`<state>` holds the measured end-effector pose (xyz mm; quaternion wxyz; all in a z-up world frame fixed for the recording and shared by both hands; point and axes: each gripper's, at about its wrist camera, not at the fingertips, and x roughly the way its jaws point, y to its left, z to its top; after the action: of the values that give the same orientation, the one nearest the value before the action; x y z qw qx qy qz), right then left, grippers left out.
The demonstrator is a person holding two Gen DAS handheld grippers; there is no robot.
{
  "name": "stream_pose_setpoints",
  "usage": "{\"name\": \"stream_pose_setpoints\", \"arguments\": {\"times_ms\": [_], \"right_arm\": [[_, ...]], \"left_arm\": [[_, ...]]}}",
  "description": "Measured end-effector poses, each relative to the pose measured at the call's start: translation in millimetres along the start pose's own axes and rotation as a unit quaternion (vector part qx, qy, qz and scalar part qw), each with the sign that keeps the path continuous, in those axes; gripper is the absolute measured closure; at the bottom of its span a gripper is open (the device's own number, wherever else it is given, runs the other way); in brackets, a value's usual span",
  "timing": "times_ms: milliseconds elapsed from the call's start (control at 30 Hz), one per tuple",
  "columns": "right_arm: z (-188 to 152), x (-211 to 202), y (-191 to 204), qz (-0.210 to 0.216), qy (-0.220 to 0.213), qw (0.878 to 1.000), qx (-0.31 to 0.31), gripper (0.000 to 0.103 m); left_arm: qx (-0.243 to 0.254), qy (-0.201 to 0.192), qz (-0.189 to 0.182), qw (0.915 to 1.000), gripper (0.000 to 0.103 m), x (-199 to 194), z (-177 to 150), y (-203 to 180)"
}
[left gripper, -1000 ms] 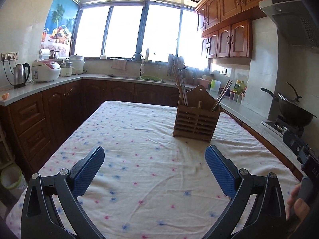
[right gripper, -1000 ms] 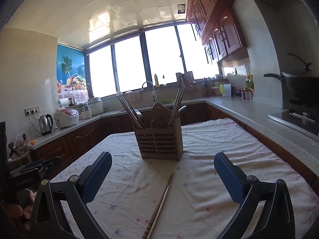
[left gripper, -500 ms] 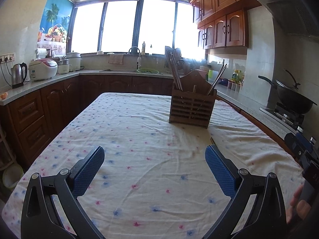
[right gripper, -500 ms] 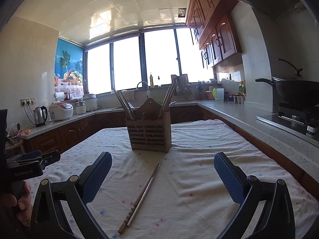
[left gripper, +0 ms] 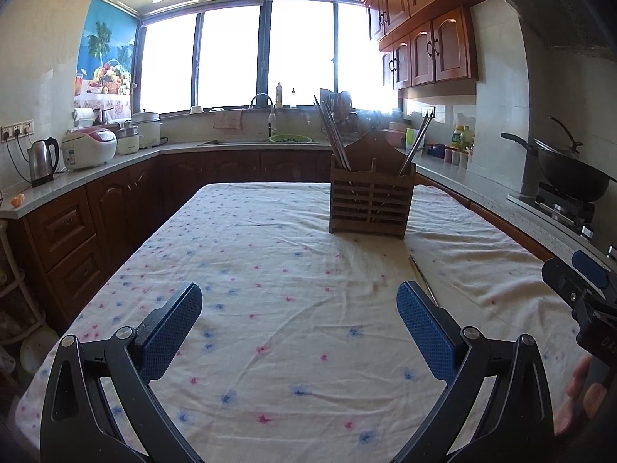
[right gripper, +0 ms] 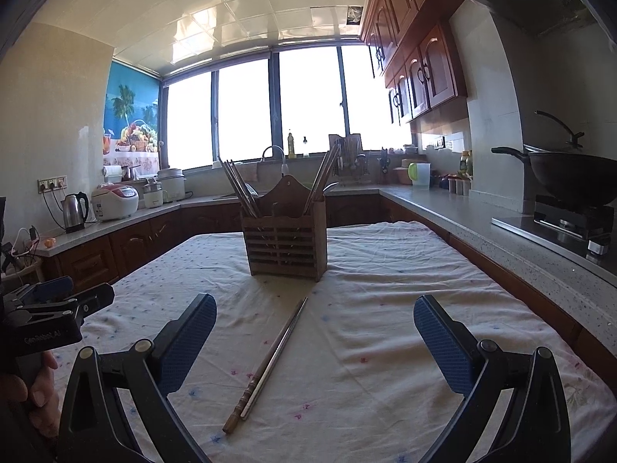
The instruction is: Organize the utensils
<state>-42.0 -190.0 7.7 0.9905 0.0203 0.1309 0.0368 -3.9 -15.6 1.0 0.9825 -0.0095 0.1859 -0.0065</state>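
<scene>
My left gripper [left gripper: 299, 328] hangs over the near end of the table, its two blue pads spread wide with nothing between them. My right gripper [right gripper: 314, 337] is spread just as wide and holds nothing either. Each gripper shows at the edge of the other's view, with my fingers on its handle.

Between the right gripper's pads, on the cloth [right gripper: 385, 328], lie two chopsticks [right gripper: 270, 359] side by side and touching. One is wooden with a turned handle, the other looks like metal. Their thick ends point near and a little left; their tips point far, toward the holder. From the left gripper's view I see only the far tips [left gripper: 422, 276], just beyond its right pad.

The cloth is white with small pink and blue flowers, and wrinkled.

Farther on, about mid-table, stands one wooden holder [right gripper: 285, 239] with slatted sides and a peaked back. It is upright. Two bunches of chopsticks stand in it: one leaning left [right gripper: 239, 189], one leaning right [right gripper: 322, 177]. I cannot count the sticks in each bunch.

Beyond the table, one kettle [right gripper: 75, 212] and one rice cooker [right gripper: 115, 200] stand on the left counter. One wok [right gripper: 570, 177] sits on the stove to the right.
</scene>
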Motion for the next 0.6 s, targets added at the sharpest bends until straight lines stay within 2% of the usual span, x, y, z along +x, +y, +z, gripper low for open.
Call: {"name": "stream_pose_setpoints", "arguments": {"times_ms": [167,600], "right_arm": [[-2.8,3.3,-1.0,0.0,0.016,1.0,0.007,0.0],[-4.6,0.5,3.6,0.002,0.009,1.0,-0.002,0.0]], "left_arm": [[0.009,0.003,0.01,0.9999,0.0,0.4,-3.0,-3.2],[0.015,-0.004,0.014,0.9998,0.0,-0.7,-6.5,-4.6]]}}
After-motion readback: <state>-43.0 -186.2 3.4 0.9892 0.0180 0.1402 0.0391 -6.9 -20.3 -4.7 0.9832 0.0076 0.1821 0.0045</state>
